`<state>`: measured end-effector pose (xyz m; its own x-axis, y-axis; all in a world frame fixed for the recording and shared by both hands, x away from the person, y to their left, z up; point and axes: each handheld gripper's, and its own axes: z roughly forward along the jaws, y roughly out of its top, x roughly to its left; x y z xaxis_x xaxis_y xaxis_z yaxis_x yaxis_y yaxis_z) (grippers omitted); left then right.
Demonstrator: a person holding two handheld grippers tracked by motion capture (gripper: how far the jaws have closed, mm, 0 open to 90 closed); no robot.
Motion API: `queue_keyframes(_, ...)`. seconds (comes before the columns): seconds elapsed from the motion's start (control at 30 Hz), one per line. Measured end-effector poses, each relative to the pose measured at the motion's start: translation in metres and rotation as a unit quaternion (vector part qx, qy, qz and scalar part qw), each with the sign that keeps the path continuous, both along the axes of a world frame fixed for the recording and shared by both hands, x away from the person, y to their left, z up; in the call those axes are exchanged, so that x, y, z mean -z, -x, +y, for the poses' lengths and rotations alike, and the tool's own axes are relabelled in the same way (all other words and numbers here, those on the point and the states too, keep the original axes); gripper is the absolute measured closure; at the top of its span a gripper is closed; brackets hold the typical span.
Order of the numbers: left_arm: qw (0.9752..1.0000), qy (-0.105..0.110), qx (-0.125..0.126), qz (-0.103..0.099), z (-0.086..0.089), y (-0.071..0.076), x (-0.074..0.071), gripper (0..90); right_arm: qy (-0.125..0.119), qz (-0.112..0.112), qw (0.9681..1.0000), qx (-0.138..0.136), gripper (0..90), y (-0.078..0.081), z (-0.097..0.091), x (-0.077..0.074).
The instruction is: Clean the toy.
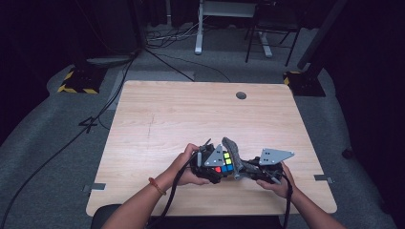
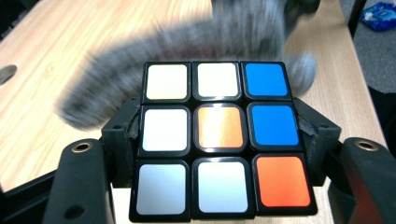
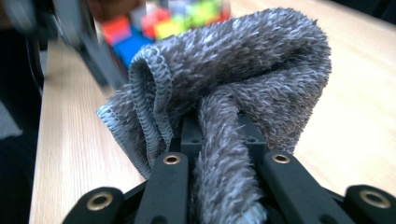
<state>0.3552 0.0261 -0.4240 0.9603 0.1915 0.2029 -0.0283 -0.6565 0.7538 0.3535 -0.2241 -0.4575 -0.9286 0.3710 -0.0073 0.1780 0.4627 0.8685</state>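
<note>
Near the front edge of the desk (image 1: 157, 114), high view: left hand (image 1: 184, 167) wraps the left tongs (image 1: 216, 168), clamped shut on a puzzle cube (image 1: 223, 162), held just above the wood. Grey three-cornered plate sits on top of it; black cable trails back past the forearm, which has a red-orange wristband (image 1: 156, 185).

Left gripper view: cube (image 2: 218, 140) pinched between the two black jaws, one pressing each side. Facing tiles: top row white, white, blue; middle white, orange, blue; bottom white, white, red-orange. No logo or lettering readable on any tile. Grey cloth (image 2: 187, 56) blurred right behind the cube, against its far side.

Centre of high view: cloth (image 1: 235, 151) stands up just beside the cube, touching its right side.

Right: right tongs (image 1: 248, 172) in the right hand (image 1: 277, 179), closed tight on the cloth. Right gripper view: towel-like fabric (image 3: 233, 93) bunched and squeezed between the jaws, stitched hem visible on the left fold, no tag or label. Cube (image 3: 159, 23) out of focus behind it, red, blue, green, yellow tiles.

Far desk edge: round grommet hole (image 1: 241, 95). No writing readable anywhere.
</note>
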Motion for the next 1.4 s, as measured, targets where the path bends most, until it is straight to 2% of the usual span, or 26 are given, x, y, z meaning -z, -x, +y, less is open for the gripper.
queue_keyframes(0.07,1.0,0.003,0.004,0.004,0.001,-0.001,0.001,33.4,-0.006,0.004,1.0,-0.005,78.2,0.001,0.0,0.0)
queue_keyframes(0.1,1.0,-0.003,0.005,0.003,0.001,0.0,0.002,33.4,-0.009,0.0,0.9999,-0.005,78.1,0.002,0.0,-0.001)
queue_keyframes(0.2,0.9998,-0.015,0.009,0.003,-0.003,0.002,0.005,33.5,-0.029,-0.025,0.9992,-0.011,78.1,0.011,0.0,-0.014)
queue_keyframes(0.33,0.9997,-0.017,0.018,0.002,-0.007,0.004,0.005,33.5,-0.049,-0.046,0.9977,0.004,78.1,0.012,0.0,-0.024)
queue_keyframes(0.43,0.9997,-0.006,0.023,0.007,-0.005,0.004,0.002,33.5,-0.024,-0.042,0.9987,0.016,78.0,0.007,0.002,-0.021)
queue_keyframes(0.5,0.9997,-0.008,0.025,0.002,-0.003,0.004,-0.002,33.5,-0.007,-0.024,0.9996,0.016,78.0,0.006,0.004,-0.013)
queue_keyframes(0.6,0.9996,0.013,0.024,0.008,0.003,0.002,-0.007,33.5,0.012,-0.005,0.9999,0.007,78.0,0.006,0.007,-0.002)
queue_keyframes(0.77,0.9998,0.013,0.016,0.005,0.006,0.0,-0.007,33.4,-0.004,-0.005,1.0,-0.004,78.0,0.009,0.007,-0.005)
queue_keyframes(0.8,0.9999,0.009,0.013,0.003,0.006,-0.001,-0.006,33.4,-0.017,-0.003,0.9998,-0.009,78.0,0.011,0.006,-0.006)
queue_keyframes(0.93,0.9999,0.01,0.002,0.008,0.004,-0.004,-0.002,33.2,-0.038,-0.029,0.9988,-0.01,78.1,0.015,0.005,-0.017)
queue_keyframes(1.0,1.0,0.004,-0.003,0.006,0.003,-0.004,-0.001,33.1,-0.044,-0.039,0.9982,-0.007,78.1,0.016,0.005,-0.02)
queue_keyframes(1.07,1.0,0.0,-0.005,0.005,0.001,-0.004,0.0,33.0,-0.039,-0.051,0.9979,-0.007,78.1,0.017,0.006,-0.022)
queue_keyframes(1.13,0.9998,-0.009,-0.007,0.013,-0.002,-0.005,0.002,33.2,-0.047,-0.055,0.9974,-0.007,78.1,0.017,0.006,-0.024)
queue_keyframes(1.27,0.9985,-0.054,-0.002,0.002,-0.016,-0.004,0.012,33.2,-0.048,-0.064,0.9967,-0.016,78.0,0.019,0.012,-0.027)
queue_keyframes(1.33,0.9982,-0.06,0.003,0.004,-0.018,-0.003,0.014,33.3,-0.042,-0.072,0.9964,-0.017,77.9,0.02,0.015,-0.029)
queue_keyframes(1.4,0.9985,-0.054,-0.002,0.002,-0.016,-0.004,0.012,33.3,-0.035,-0.075,0.9965,-0.01,77.9,0.02,0.016,-0.029)
